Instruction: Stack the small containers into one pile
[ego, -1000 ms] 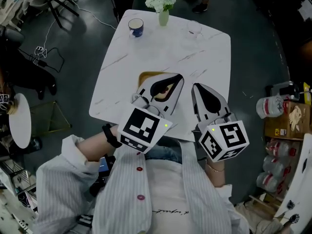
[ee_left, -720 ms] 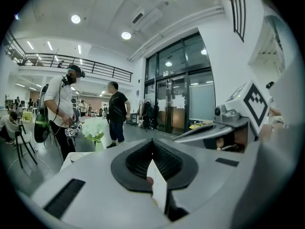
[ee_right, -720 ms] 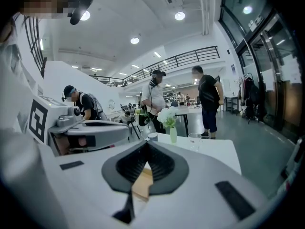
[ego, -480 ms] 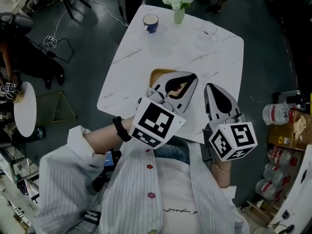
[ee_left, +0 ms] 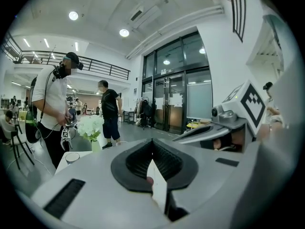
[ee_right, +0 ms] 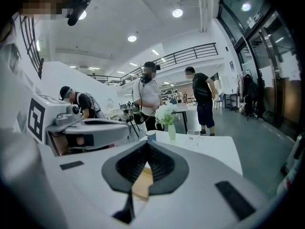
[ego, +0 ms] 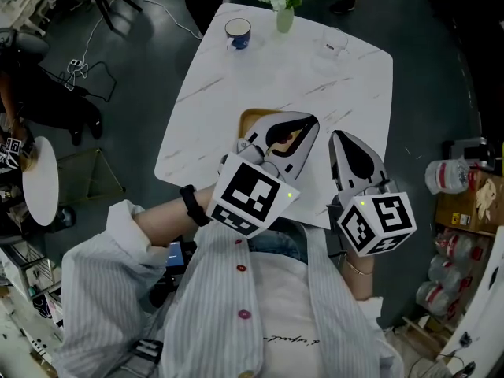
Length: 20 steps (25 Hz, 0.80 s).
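Hovering over the white table (ego: pixel 260 69), the left gripper (ego: pixel 309 123) has its fingertips pressed together on nothing, above the wooden tray (ego: pixel 250 118). The small containers (ego: pixel 282 138) show only as a brown patch through its jaw loop, beneath the fingers; whether they touch is unclear. At its 3 o'clock, the right gripper (ego: pixel 337 138) is likewise closed and empty, off the tray.

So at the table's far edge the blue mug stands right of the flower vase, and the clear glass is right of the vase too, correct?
Not quite: the blue mug stands left of the flower vase, not right, as the head view shows. The clear glass is right of the vase, as you said.
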Each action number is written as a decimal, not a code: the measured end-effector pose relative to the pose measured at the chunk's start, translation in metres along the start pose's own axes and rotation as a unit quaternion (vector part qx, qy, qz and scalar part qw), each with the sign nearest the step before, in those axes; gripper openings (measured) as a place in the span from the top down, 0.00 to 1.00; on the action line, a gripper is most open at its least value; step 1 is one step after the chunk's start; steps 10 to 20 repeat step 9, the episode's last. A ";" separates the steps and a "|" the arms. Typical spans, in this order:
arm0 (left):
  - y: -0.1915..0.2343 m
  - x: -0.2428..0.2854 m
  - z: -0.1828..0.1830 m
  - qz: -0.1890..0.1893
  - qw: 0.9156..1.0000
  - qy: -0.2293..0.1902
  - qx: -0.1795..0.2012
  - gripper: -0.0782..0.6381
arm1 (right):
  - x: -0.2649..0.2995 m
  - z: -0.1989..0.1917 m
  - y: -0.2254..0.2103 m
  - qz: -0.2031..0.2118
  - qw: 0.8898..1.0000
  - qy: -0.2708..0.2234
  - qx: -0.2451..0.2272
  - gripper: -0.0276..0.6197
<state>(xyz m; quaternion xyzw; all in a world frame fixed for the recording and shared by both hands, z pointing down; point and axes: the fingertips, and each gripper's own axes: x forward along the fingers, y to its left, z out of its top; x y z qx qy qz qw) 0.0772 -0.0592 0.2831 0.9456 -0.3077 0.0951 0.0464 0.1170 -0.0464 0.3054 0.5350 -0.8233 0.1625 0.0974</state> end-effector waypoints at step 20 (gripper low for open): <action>0.007 0.011 -0.006 -0.002 1.000 0.006 0.002 0.87 | 0.009 -0.005 -0.008 0.001 1.000 0.007 0.001 0.94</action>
